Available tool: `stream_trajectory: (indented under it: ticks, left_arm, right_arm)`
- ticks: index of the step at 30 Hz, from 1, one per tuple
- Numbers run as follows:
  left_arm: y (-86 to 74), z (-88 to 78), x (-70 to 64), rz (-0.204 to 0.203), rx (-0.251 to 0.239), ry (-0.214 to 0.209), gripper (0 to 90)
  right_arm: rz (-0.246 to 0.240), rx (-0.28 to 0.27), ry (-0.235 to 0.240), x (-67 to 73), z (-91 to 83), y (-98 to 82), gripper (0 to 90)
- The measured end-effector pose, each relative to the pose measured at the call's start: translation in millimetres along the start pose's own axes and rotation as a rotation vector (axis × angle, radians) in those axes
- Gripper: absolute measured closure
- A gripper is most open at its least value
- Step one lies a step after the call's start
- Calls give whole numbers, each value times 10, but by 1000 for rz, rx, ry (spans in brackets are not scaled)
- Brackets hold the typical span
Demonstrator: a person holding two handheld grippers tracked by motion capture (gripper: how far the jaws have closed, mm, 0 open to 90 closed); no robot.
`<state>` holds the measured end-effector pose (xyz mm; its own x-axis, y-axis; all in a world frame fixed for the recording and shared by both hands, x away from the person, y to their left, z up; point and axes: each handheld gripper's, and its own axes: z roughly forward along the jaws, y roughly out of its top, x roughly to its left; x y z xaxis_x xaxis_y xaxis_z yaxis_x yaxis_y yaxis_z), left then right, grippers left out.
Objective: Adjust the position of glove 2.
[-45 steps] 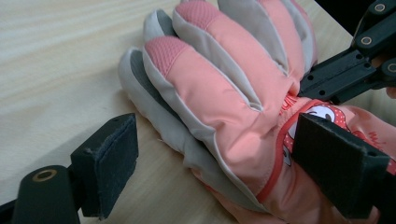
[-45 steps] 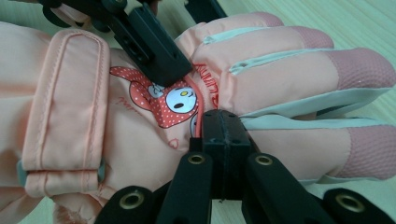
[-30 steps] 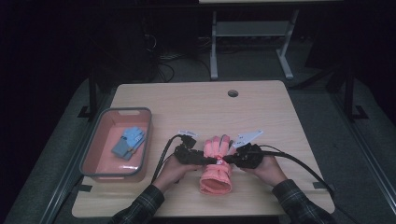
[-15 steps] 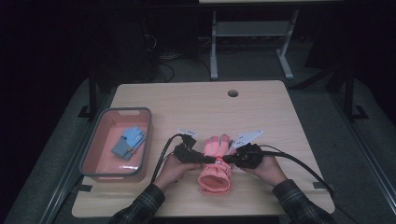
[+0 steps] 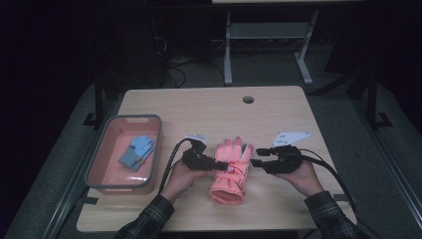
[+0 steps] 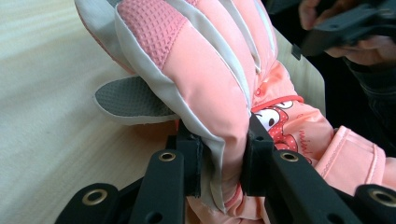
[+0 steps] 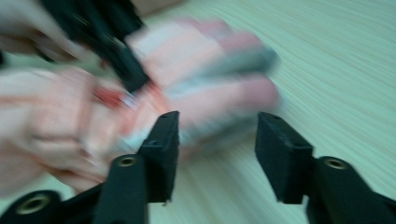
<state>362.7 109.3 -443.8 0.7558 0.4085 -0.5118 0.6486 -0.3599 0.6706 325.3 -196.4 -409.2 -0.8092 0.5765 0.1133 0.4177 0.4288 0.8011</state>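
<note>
While blue gloves [image 5: 137, 152] lie in tray [image 5: 98, 155], left gripper [image 5: 222, 164] fingers clench pink glove [image 5: 230, 172], right gripper [image 5: 255, 162] released.

table [image 5: 209, 107]: light wood, round hole [image 5: 248, 99] near its far edge | floor [image 5: 343, 114]: grey, around the table | upper middle: metal shelf frame [image 5: 268, 35] (pale legs) | upper left: dark, cables [image 5: 171, 64] on the floor | light: dim room, bright table

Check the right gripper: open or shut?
Open. The right gripper has just been opening; its jaws stand apart, nothing between them, beside the pink glove.
</note>
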Motion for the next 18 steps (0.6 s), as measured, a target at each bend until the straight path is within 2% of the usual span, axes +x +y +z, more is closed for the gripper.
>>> stream_trajectory:
  ticks: [3, 5, 6, 11, 15, 17, 18]
  left_arm:
    - [52, -55, -29, 26, -10, 12, 734]
    - [89, -97, -44, 37, -23, 15, 734]
    - [102, -112, -54, 37, -31, 20, 734]
    - [202, -232, -130, 88, -44, 64, 734]
    - [285, -328, -190, 124, -31, 103, 733]
    - [316, -370, -206, 125, -34, 110, 733]
    - [326, -388, -210, 125, -32, 111, 733]
  right_arm:
    - [34, 35, -61, -102, -44, -159, 398]
    - [47, 61, -98, -164, -58, -263, 390]
    - [73, 69, -106, -194, -71, -323, 368]
    - [138, 119, -190, -375, -76, -614, 256]
    - [154, 127, -253, -460, -44, -729, 185]
    - [165, 121, -260, -476, -29, -749, 181]
    - [152, 119, -267, -486, -21, -763, 179]
